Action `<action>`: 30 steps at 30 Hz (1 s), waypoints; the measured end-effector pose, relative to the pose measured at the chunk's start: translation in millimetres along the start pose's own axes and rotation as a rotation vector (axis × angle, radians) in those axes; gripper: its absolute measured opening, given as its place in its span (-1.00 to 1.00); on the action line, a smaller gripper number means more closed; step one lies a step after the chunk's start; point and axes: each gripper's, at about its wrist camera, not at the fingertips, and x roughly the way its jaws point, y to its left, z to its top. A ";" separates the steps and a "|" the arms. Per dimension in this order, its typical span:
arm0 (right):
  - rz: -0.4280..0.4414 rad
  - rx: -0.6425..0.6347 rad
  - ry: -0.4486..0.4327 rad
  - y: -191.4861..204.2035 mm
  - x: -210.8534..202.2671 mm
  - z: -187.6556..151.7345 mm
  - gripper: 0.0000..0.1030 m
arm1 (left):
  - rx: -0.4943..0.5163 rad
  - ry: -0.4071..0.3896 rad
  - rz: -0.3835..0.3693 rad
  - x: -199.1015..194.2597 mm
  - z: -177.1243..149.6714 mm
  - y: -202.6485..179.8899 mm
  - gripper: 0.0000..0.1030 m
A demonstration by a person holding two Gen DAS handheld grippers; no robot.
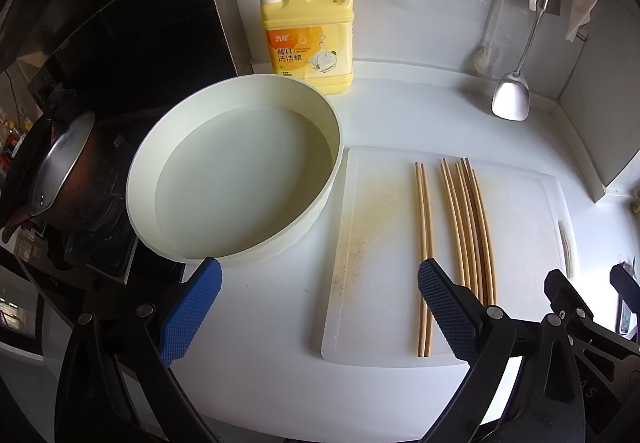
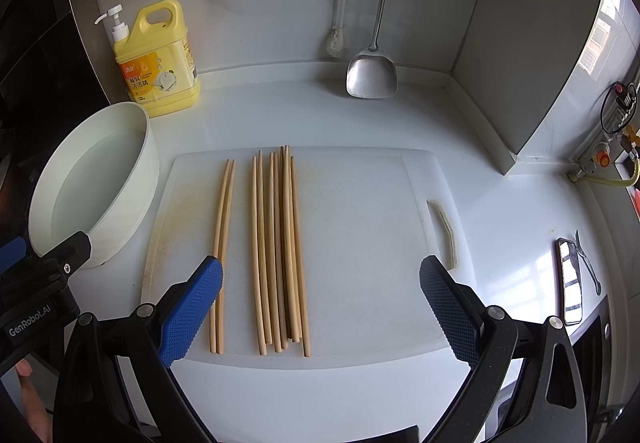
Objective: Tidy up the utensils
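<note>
White kitchen bench point(image 2: 360, 115), cutting board point(image 2: 360, 243) on it. Chopsticks point(image 2: 280, 243) lie lengthwise on board, one pair point(image 2: 222, 243) set apart leftward. Your left hand-held gripper point(image 1: 320, 311) and right hand-held gripper point(image 2: 320, 307) both spread wide, gripping nothing.

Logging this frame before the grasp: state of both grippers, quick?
Left gripper: open, holding nothing, above the counter and cutting board edge.
Right gripper: open, holding nothing, above the chopsticks.

A home kitchen is showing here: a dish soap bottle point(image 2: 157, 59) standing upper left, a metal spatula point(image 2: 372, 73) hanging top centre, a blackened pot point(image 1: 52, 179) sitting on the stove at left.
</note>
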 end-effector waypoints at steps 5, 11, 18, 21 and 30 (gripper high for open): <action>0.000 -0.001 0.001 -0.1 0.1 0.0 0.83 | -0.001 0.000 -0.001 -0.1 0.3 -0.2 0.88; 0.003 -0.001 0.000 0.2 -0.5 -0.5 0.83 | -0.001 -0.001 0.000 0.0 -0.2 -0.5 0.88; 0.006 -0.007 -0.003 1.4 -2.0 -1.2 0.83 | -0.001 -0.002 0.001 -0.1 0.1 -0.1 0.88; 0.006 -0.005 -0.003 1.5 -1.8 -0.9 0.83 | -0.001 -0.003 0.001 0.0 0.6 -0.1 0.88; 0.017 -0.013 0.005 2.0 1.2 -1.4 0.83 | -0.001 -0.002 -0.001 0.5 -0.3 -1.0 0.88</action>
